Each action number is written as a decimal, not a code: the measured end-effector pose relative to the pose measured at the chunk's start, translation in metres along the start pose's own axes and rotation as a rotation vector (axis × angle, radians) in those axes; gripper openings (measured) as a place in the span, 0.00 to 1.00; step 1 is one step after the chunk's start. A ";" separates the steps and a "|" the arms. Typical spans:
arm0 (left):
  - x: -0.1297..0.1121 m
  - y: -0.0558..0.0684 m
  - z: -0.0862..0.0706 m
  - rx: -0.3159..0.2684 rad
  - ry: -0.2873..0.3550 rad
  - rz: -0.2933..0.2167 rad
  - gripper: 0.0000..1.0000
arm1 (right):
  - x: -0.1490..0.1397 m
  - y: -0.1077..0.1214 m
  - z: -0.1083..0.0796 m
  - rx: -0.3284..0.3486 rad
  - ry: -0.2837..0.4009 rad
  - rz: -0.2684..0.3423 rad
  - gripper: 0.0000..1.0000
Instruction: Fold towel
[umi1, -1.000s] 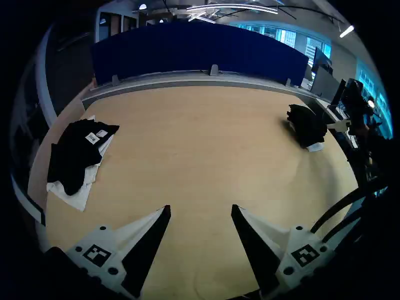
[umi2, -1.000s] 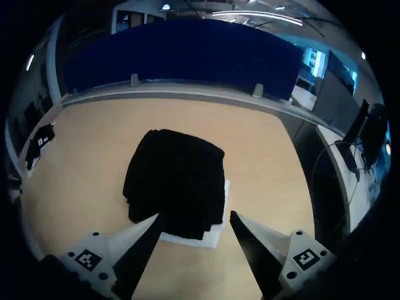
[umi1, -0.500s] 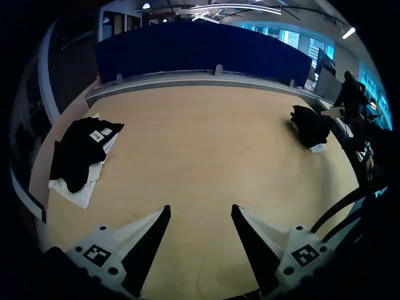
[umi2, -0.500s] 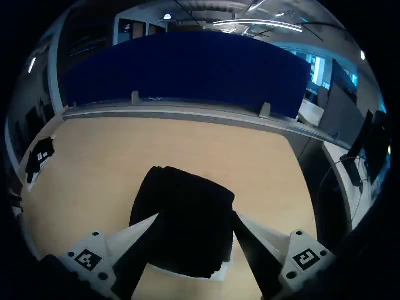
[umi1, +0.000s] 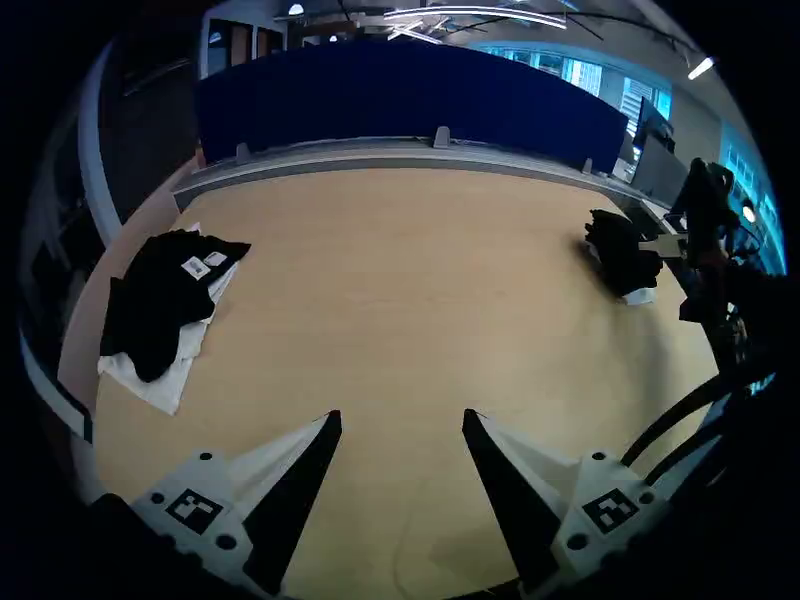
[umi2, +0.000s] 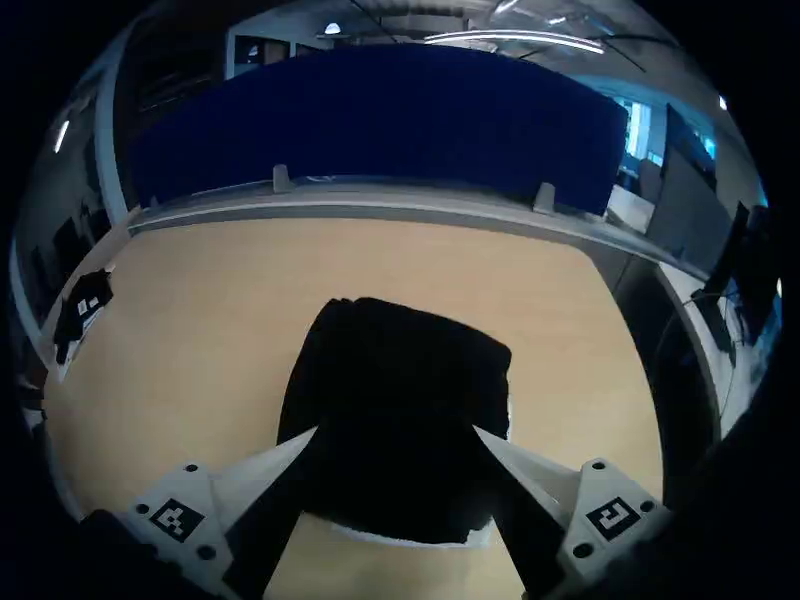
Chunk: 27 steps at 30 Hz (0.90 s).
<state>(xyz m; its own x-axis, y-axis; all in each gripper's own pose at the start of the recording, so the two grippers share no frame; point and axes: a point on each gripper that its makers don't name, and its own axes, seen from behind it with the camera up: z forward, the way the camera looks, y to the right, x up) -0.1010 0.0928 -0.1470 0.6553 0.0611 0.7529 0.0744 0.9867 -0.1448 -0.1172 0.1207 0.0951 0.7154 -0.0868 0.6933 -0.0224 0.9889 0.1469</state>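
The right gripper (umi2: 394, 433) is spread wide, its fingers flanking the folded black towel stack (umi2: 400, 390) — contact unclear. The left gripper (umi1: 400, 415) is wide too, over the table (umi1: 400, 280) — a rumpled black pile (umi1: 160, 300) lies ahead-left.

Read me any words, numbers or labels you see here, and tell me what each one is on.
No text here can be read.
White tags on the black cloth pile: too small to read.
Square markers on the left gripper: black-and-white patterns, no letters.
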 end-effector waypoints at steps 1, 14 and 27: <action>0.000 0.000 0.000 0.000 -0.001 0.001 0.90 | -0.004 -0.001 0.001 -0.001 -0.005 -0.001 1.00; 0.001 -0.003 0.001 0.005 -0.001 0.005 0.90 | -0.002 0.000 0.004 -0.005 0.000 -0.043 1.00; -0.001 -0.003 0.002 0.013 -0.007 -0.003 0.90 | 0.046 0.018 0.020 -0.014 0.036 -0.028 1.00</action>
<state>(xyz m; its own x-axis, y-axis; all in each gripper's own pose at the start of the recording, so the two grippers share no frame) -0.1035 0.0900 -0.1465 0.6497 0.0590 0.7579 0.0669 0.9887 -0.1343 -0.0991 0.1320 0.1439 0.7403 -0.1102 0.6632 0.0073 0.9877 0.1561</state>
